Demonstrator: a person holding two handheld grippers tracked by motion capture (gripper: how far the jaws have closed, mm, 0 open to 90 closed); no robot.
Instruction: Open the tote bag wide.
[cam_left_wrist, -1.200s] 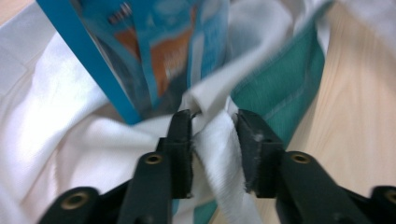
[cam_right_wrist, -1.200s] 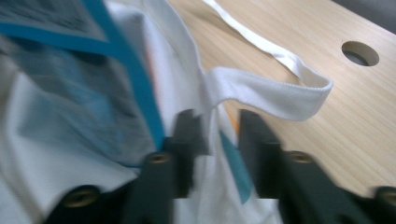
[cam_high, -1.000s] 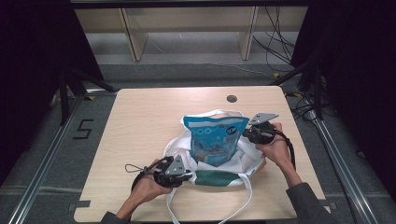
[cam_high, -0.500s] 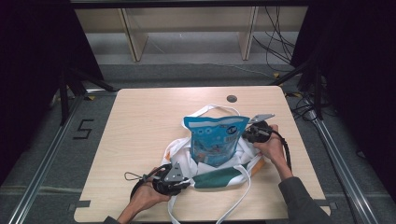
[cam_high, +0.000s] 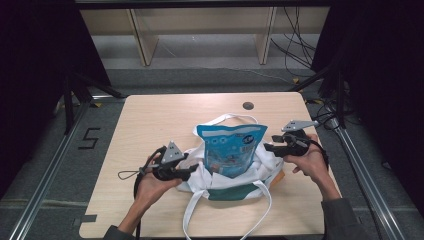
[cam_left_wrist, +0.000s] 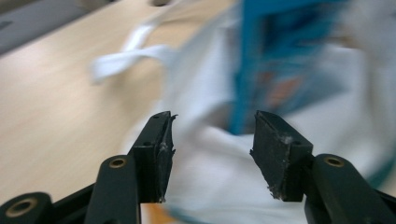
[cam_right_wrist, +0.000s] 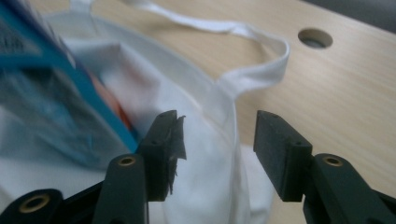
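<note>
Blue snack pouch (cam_high: 230, 150) inside white tote bag (cam_high: 235, 172)

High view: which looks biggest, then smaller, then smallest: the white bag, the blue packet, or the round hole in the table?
1. white bag, spread widest with its long straps
2. blue packet, standing in the bag
3. round hole, by far the smallest, though it sits farther from the camera

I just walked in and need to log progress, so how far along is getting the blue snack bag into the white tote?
Partly done. The blue snack bag stands with its lower part inside the white tote bag, its top sticking out. Both the left gripper and right gripper sit open at the tote's sides, gripping nothing. Still left, probably: pushing the bag fully down and gathering the handles.
</note>
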